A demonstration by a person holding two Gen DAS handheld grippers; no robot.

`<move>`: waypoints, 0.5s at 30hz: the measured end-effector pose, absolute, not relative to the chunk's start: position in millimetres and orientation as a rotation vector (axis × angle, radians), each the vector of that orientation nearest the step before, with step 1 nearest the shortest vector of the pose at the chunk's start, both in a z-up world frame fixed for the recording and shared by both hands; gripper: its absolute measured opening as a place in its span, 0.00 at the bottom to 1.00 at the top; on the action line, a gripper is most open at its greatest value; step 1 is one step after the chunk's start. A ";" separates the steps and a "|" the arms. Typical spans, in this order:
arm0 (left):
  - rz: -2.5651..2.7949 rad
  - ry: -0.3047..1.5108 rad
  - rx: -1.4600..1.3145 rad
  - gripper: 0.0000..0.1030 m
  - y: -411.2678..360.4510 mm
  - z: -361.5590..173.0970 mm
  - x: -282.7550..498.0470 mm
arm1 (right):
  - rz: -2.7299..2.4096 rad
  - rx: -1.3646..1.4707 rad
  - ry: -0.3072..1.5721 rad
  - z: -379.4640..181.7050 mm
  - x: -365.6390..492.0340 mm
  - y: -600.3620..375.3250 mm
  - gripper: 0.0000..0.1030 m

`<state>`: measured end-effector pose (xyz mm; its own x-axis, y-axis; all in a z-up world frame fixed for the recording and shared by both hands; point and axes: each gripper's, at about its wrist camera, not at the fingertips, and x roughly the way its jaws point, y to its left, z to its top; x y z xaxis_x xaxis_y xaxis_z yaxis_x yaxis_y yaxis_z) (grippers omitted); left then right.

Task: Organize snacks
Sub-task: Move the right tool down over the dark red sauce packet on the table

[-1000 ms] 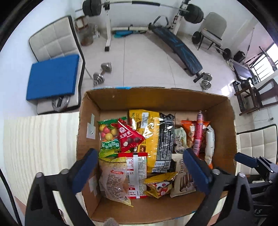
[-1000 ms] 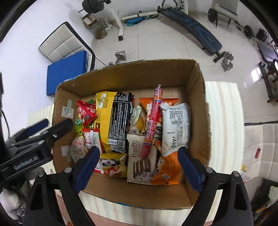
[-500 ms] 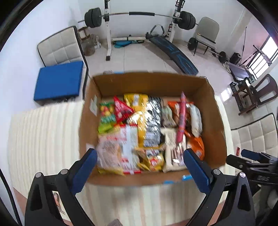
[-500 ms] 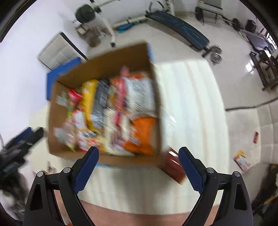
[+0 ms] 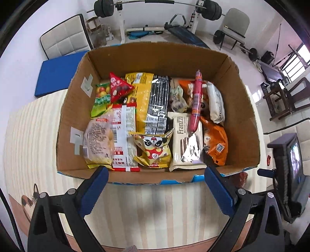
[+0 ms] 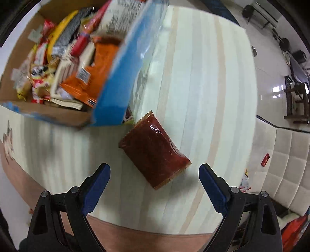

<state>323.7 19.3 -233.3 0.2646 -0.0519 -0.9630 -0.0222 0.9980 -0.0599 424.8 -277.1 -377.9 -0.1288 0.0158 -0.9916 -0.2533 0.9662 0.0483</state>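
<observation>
The left tool (image 5: 156, 183) hangs wide open above the striped surface (image 5: 155, 209). Just ahead of its fingertips sits the cardboard box (image 5: 77, 108), packed with snacks (image 5: 155, 120); a red sausage stick (image 5: 196, 100) lies ahead-right.

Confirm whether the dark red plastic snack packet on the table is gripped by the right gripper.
No: the dark red plastic snack packet lies flat on the striped table, ahead of the open right gripper.

This is a room in a home, used partly as a gym. At the top of the left wrist view a barbell (image 5: 155, 2) rests on a rack above a tiled floor, with a sloping bench (image 5: 186, 36) beside it. Padded chairs (image 5: 64, 38) stand at upper left, a dark wooden chair (image 5: 286, 97) at right.
</observation>
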 end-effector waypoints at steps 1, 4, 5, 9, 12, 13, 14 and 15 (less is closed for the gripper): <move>-0.018 1.309 -0.065 0.99 18.3 -235.8 323.2 | 0.238 -0.180 1.690 -383.4 426.6 -277.4 0.92; -0.012 1.326 -0.065 0.99 16.7 -241.6 322.1 | 0.249 -0.175 1.692 -398.1 430.5 -276.8 0.92; -0.009 1.336 -0.068 0.99 16.6 -243.9 321.9 | 0.252 -0.173 1.691 -400.6 431.2 -277.6 0.92; -0.005 1.343 -0.068 0.99 16.2 -247.4 319.3 | 0.240 -0.160 1.710 -415.9 427.9 -279.3 0.92; -0.004 1.345 -0.058 0.99 15.5 -249.2 317.3 | 0.211 -0.112 1.706 -418.2 422.8 -283.9 0.85; -0.005 1.347 -0.059 0.99 15.9 -250.1 316.8 | 0.197 -0.097 1.707 -418.5 420.9 -286.1 0.80; -0.007 1.349 -0.065 0.99 16.4 -250.2 316.5 | 0.174 -0.079 1.705 -418.1 419.0 -288.6 0.77; -0.004 1.351 -0.069 0.99 17.1 -251.2 315.8 | 0.148 -0.048 1.712 -418.5 415.9 -291.7 0.77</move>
<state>315.8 17.1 -251.2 0.2187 -0.0432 -0.9748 -0.0371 0.9979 -0.0526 415.9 -291.7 -418.5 -0.1473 0.0528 -0.9877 -0.1172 0.9906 0.0705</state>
